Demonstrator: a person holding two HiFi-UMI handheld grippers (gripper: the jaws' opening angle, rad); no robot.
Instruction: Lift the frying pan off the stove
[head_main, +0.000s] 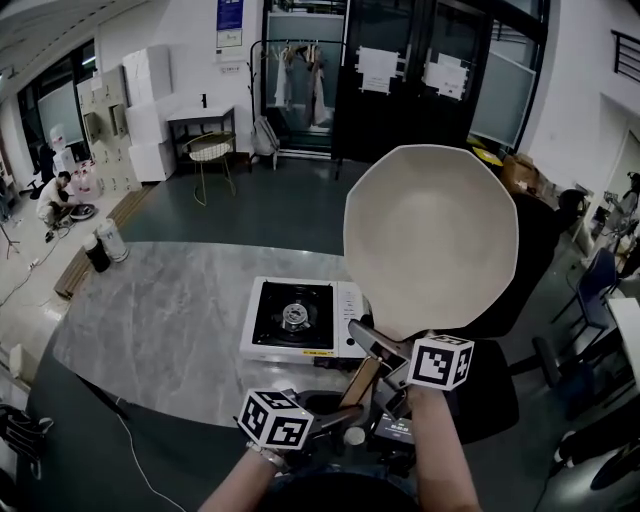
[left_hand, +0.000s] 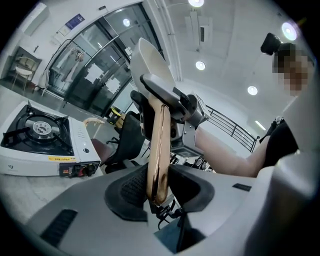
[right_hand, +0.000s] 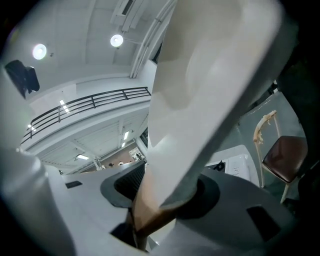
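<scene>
Frying pan (head_main: 430, 235) off the stove (head_main: 295, 320), both tongs on its handle (left_hand: 157, 145)
Left gripper (left_hand: 157, 192) pinches the handle's wooden end; right gripper (right_hand: 159, 200) clamps it nearer the bowl, which hangs tilted, above and right of the stove. Keep both grips firm and move them together, so the heavy bowl cannot swing

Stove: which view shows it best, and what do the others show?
Head view: nearly the whole stove shows from above. The left gripper view shows it side-on, at the frame's edge. The right gripper view shows just a white corner behind the pan.
</scene>
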